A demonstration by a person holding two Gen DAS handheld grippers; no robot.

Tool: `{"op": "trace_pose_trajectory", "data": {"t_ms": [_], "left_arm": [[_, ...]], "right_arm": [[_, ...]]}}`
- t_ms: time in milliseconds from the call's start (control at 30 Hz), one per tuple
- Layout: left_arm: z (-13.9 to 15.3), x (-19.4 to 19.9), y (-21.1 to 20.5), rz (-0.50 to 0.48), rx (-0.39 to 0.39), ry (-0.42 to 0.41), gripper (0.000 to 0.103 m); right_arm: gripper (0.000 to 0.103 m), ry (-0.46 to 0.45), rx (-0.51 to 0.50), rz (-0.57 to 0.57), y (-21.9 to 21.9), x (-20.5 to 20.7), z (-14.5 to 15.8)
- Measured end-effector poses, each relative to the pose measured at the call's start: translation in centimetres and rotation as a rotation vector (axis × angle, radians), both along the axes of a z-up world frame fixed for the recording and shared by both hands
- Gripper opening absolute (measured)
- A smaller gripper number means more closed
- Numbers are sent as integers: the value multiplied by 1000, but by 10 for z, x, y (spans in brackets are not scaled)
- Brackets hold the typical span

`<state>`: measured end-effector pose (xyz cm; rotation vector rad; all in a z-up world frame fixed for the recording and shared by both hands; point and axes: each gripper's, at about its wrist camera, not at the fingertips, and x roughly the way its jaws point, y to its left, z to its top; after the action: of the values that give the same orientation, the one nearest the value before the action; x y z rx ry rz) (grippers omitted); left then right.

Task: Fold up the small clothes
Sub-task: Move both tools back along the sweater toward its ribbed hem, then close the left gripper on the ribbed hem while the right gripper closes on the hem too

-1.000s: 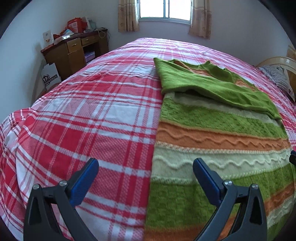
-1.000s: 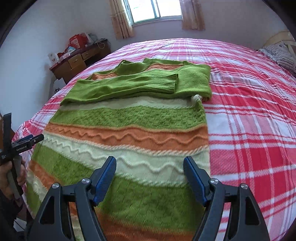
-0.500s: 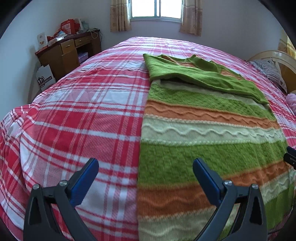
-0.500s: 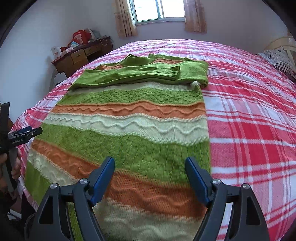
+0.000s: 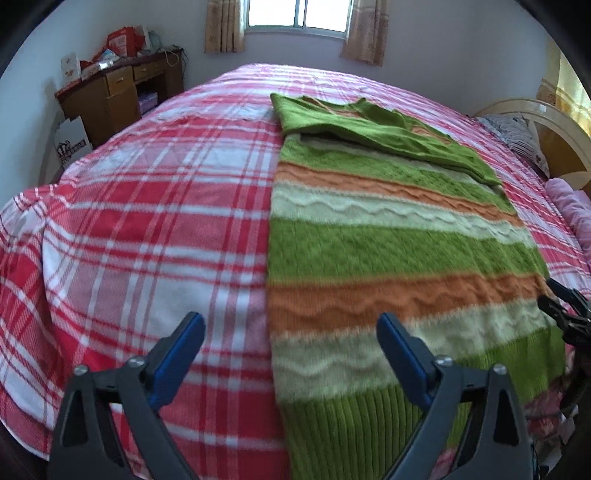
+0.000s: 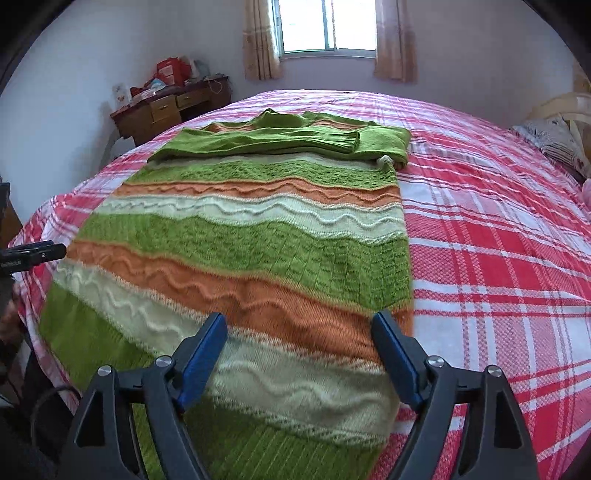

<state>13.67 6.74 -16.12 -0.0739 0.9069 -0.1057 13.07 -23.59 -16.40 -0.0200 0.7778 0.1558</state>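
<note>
A knitted sweater (image 5: 388, 251) with green, orange and cream stripes lies flat on the bed, its green sleeves (image 5: 369, 129) folded across the chest at the far end. It also shows in the right wrist view (image 6: 258, 251), with the sleeves (image 6: 288, 142) on top. My left gripper (image 5: 290, 341) is open and empty above the sweater's left bottom corner. My right gripper (image 6: 299, 339) is open and empty above the right side of the hem. Each gripper's edge shows in the other's view.
The bed has a red and white plaid cover (image 5: 147, 221). A wooden desk (image 5: 118, 92) with clutter stands by the far left wall under a window (image 5: 295, 16). A pillow (image 5: 517, 133) and headboard (image 5: 554, 129) are at the right.
Both grippers have pulled back toward the near edge of the bed, so the sweater's ribbed hem has come into view. The sweater has not moved. Both stay open.
</note>
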Motion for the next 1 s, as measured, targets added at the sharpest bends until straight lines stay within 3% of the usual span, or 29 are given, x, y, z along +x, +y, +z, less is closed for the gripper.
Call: {"op": "trace_pose_trajectory", "data": {"t_ms": [67, 333, 467, 567, 767, 800, 867, 1000], "left_arm": [[-2, -8, 1, -10, -10, 9, 84], [-21, -40, 3, -52, -83, 107, 64], [-23, -47, 1, -47, -117, 116, 58], [-24, -50, 1, -51, -184, 138, 54], [-30, -53, -6, -59, -172, 157, 53], [-30, -54, -6, -58, -166, 153, 48], [-29, -54, -7, -60, -134, 140, 11], [-19, -54, -3, -88, -174, 121, 8]], "right_arm": [[83, 1, 14, -3, -1, -4, 1], [83, -38, -14, 15, 5, -32, -1], [83, -42, -12, 6, 4, -49, -1], [83, -40, 10, 2, -2, -60, -1], [84, -28, 72, -25, -18, -72, -4], [84, -30, 84, -27, -20, -74, -4], [84, -29, 84, -25, -20, -77, -4], [84, -18, 97, -27, -23, -81, -2]]}}
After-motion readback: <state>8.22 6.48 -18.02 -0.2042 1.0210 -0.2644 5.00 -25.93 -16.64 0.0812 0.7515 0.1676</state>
